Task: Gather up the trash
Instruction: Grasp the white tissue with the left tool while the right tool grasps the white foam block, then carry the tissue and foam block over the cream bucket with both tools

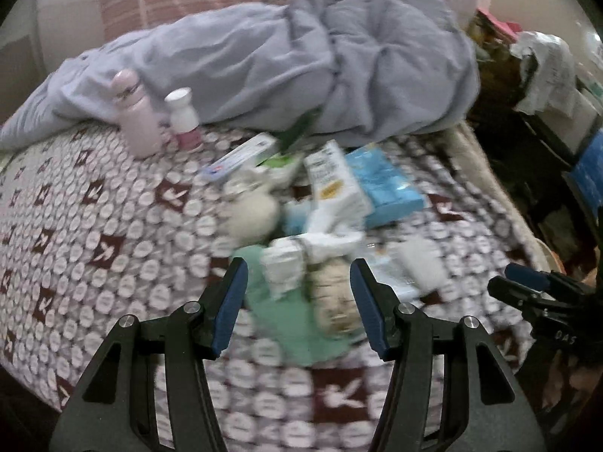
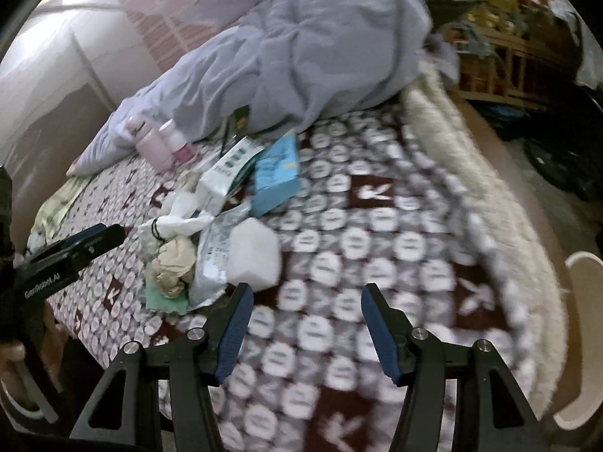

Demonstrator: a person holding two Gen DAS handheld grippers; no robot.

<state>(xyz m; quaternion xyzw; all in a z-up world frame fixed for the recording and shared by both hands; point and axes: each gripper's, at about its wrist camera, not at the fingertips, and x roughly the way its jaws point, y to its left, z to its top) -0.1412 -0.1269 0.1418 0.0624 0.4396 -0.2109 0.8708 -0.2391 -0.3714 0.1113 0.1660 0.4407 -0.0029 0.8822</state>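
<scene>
The bed (image 1: 94, 226) carried a patterned blanket, with a grey duvet (image 1: 301, 67) heaped along its far side and cluttered shelves beyond its edge. The left hand-held gripper (image 1: 299, 301) hung over the trash pile with its jaws apart and nothing pressed between them; framed in the gap lay a crumpled paper ball (image 1: 335, 301) on a green sheet (image 1: 282, 324). The right hand-held gripper (image 2: 305, 324) stood over bare blanket just beside the pile, jaws likewise apart and empty. Outward from there lay a white wad (image 2: 252, 256), a plastic pouch (image 2: 215, 260), twisted white wrapping (image 2: 181, 218), a white carton (image 1: 335, 184) and a blue pack (image 1: 384, 184). All of it looked light. The paper ball would likely crush, so a pinch across its middle should do; the pouch looked slippery and thin, better taken at a raised edge. The cartons seemed stiffer, gripped across their narrow sides. Two bottles (image 1: 158, 120) stood against the duvet, well apart from the grippers.
</scene>
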